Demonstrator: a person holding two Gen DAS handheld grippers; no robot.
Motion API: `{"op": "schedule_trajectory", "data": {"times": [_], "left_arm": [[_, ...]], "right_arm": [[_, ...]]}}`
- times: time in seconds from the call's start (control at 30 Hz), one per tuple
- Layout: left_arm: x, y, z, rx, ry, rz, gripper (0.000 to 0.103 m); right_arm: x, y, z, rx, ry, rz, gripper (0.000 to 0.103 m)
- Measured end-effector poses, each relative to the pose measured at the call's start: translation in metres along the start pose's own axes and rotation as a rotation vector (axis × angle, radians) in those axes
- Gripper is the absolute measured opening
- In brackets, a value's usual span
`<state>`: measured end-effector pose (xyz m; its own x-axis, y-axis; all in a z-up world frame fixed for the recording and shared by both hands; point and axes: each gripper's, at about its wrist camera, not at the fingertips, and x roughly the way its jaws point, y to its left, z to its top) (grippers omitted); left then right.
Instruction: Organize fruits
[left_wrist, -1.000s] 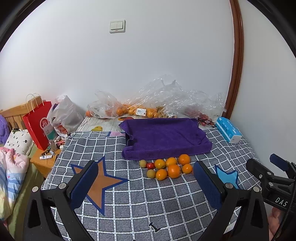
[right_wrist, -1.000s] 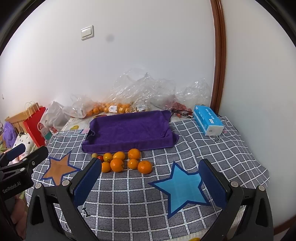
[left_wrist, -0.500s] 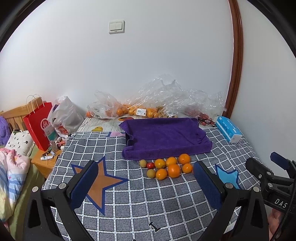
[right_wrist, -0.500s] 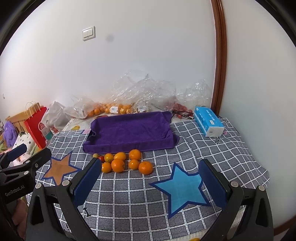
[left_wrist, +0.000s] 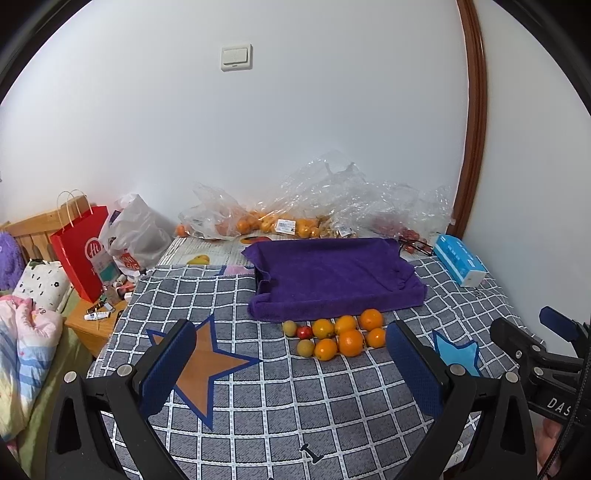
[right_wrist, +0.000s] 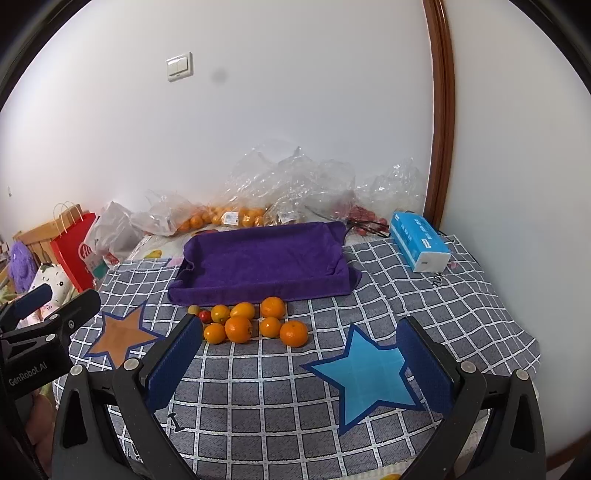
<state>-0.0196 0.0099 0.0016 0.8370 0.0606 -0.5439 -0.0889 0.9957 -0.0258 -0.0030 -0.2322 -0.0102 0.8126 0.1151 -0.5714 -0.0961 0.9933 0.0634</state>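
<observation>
1. I kept the left gripper (left_wrist: 290, 363) above the checked cover (left_wrist: 258, 398), its fingers (left_wrist: 166, 363) wide apart and holding nothing.
2. The right gripper (right_wrist: 301, 363) was likewise spread and empty.
3. The fruits (right_wrist: 245, 323) lay clustered on the cover, just in front of the purple towel-lined tray (right_wrist: 262, 260).
4. A blue tissue pack (right_wrist: 419, 245) sat right of that tray.

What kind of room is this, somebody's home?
Most likely a bedroom in a home. Bedding and a wooden headboard sit at the left, a red shopping bag stands beside them, and bagged fruit is piled against the plain wall.
</observation>
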Motion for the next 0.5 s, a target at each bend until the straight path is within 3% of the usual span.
{"op": "schedule_trajectory", "data": {"times": [0.5], "left_arm": [[0.0045,0.0051,0.0035,-0.018,0.004,-0.019,0.103]], "right_arm": [[0.0032,0.009,0.0033,-0.013,0.008,0.014,0.103]]}}
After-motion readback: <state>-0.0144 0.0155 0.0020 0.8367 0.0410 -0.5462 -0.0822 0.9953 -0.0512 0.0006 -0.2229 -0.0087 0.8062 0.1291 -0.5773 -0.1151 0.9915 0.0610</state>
